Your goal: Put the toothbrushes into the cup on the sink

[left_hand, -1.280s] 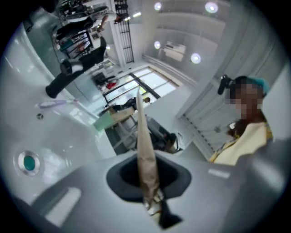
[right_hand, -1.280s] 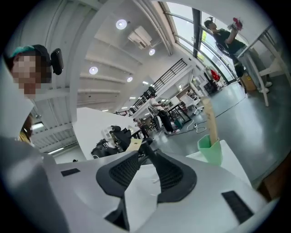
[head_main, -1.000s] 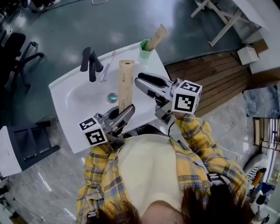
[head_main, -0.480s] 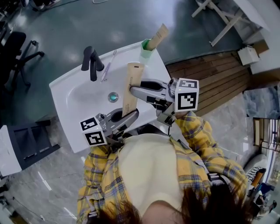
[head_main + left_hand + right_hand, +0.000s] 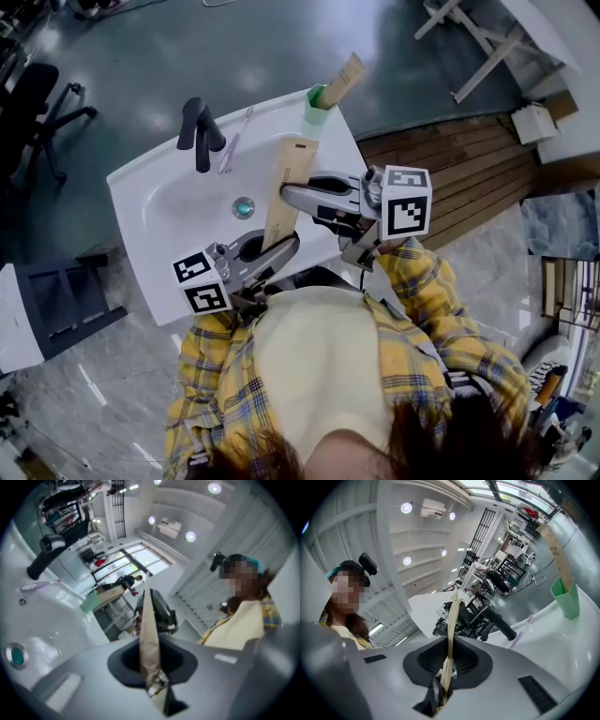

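Observation:
A kraft-paper toothbrush pack [image 5: 284, 195] stands over the white sink [image 5: 155, 234], top tilted right. My left gripper [image 5: 278, 249] is shut on its lower end, and the pack [image 5: 149, 634] rises edge-on from the left gripper [image 5: 155, 687]. My right gripper [image 5: 292, 194] reaches in from the right; its jaws have just been closing and now pinch the pack [image 5: 451, 634] at the right gripper [image 5: 443, 692]. A second pack [image 5: 339, 79] leans in the green cup [image 5: 314, 110] at the sink's far right corner. A loose lilac toothbrush [image 5: 232, 141] lies by the faucet.
The black faucet [image 5: 197, 131] stands at the back of the basin, with the drain plug [image 5: 244, 207] in the middle. A wooden deck [image 5: 450, 169] lies to the right of the sink, and a dark chair [image 5: 42, 112] stands at the left.
My right gripper moved left from beside the pack and shut on it. The pack's top has swung to the right. The left gripper stayed in place.

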### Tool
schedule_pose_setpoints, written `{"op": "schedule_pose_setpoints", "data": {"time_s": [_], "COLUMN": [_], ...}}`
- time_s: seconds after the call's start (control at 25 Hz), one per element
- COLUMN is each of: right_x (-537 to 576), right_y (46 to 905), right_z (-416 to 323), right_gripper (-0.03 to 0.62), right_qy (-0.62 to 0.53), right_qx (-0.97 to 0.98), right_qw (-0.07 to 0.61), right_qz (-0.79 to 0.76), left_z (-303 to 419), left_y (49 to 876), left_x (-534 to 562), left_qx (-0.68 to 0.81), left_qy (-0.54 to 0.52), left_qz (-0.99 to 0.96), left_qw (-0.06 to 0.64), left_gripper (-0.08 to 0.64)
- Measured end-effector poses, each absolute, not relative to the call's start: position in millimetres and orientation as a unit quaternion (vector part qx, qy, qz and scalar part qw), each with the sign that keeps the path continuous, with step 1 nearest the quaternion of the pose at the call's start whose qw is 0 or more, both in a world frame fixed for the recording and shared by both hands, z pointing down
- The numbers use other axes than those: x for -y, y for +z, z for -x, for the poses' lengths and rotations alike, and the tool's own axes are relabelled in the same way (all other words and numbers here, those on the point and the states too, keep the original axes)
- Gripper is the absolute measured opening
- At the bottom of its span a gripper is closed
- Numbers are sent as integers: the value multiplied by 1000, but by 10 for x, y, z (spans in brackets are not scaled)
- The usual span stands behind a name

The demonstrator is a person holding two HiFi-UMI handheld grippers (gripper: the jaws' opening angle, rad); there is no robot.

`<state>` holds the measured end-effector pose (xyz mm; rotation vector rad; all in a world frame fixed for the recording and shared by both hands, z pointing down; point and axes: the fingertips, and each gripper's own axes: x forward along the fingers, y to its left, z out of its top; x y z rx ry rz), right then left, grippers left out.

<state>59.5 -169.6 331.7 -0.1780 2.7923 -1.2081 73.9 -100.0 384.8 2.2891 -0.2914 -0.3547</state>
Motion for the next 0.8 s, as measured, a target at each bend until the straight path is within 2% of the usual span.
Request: {"op": "schedule_pose_setpoints", "data": {"time_s": [0.12,0.28,0.6,0.8], "right_x": [1724,1781,1963,2234], "right_y": [3265,3223,3079,2924], "right_z": [-625,-657,-814,-1030], "right_gripper": [32,31,31,31], "right_qy": [-391,-387,-375,-340], "right_qx": [-917,-918,-920,-926], "right_qw": [49,51,75,90], "right_qz": [58,64,87,139], "left_z": [-726,-714,-612,-568], "left_y": [3833,3830,3870,3946], "left_x": [1057,1074,1156,1223], "left_qx": [137,148,193,238], "left_qy": [-146,-143,-137,-91], "left_qz": [-903,-906,-904,-912], "left_qw": [381,370,356,321], "left_gripper": [39,102,107,107]}}
